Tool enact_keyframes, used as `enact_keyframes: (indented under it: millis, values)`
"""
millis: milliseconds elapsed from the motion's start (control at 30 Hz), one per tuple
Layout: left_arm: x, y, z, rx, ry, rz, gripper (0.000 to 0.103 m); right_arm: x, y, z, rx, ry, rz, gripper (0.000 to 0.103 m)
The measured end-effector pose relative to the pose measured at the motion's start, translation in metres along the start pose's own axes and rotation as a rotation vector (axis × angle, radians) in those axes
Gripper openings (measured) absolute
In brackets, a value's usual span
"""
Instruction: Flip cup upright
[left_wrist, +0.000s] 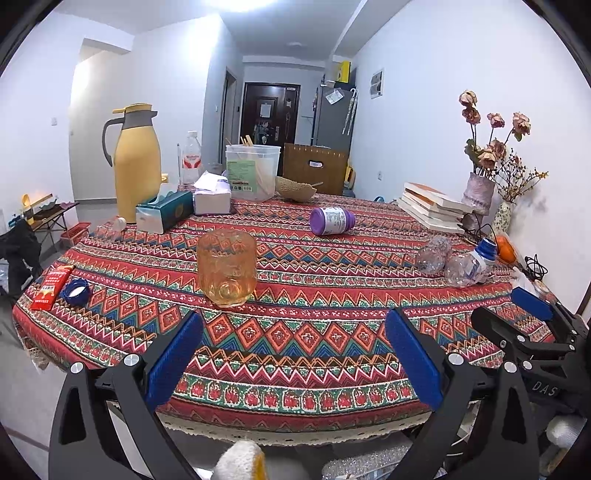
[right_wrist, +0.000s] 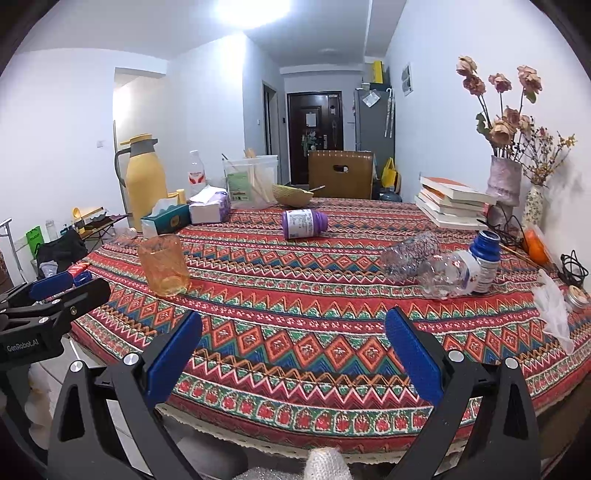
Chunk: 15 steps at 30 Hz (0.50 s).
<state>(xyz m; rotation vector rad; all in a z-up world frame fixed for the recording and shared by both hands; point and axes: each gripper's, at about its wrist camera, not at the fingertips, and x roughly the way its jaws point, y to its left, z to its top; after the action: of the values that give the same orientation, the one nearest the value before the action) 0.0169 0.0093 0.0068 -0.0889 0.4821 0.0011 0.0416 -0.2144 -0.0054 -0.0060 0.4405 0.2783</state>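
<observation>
- Plainly, the worktop (left_wrist: 295, 354) wears a busy red, green and blue patterned cloth with a lace hem along its near edge.
- Left tool (left_wrist: 293, 354) hovers over that near edge, its blue pads spread wide with nothing between them; right tool (right_wrist: 293, 354) hangs the same way, wide and empty, beside it.
- Orange glass cup (left_wrist: 226, 267) stands on the cloth ahead of the left tool, apart from both tools. Its thick base looks to be at the bottom, though the see-through glass makes it hard to tell which end is the mouth.
- Purple jar (left_wrist: 332, 220) lies on its side further back, near the middle.
- Crushed clear bottles (right_wrist: 436, 267) and a blue-capped bottle (right_wrist: 484, 266) lie together towards the right.
- Along the far left edge stand a yellow thermos jug (left_wrist: 136, 171), a teal tissue box (left_wrist: 164, 212) and a clear tub (left_wrist: 252, 171) holding sticks.
- Stacked books (left_wrist: 432, 206) and a vase of dried flowers (left_wrist: 480, 192) sit against the right wall.
- Behind the worktop a hallway runs to a dark door (left_wrist: 269, 114).
- A red packet (left_wrist: 51, 286) and blue lid (left_wrist: 77, 291) lie at the left edge.
- Labels on the jar and bottles are too small to read.
</observation>
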Motion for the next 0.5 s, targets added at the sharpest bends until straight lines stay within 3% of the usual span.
enact_keyframes:
  millis: [500]
  values:
    - [0.0062, -0.0081, -0.0081, 0.038, -0.011, 0.039, 0.096, 0.004, -0.0064, -0.0101, 0.005, 0.012, -0.025, 0.095]
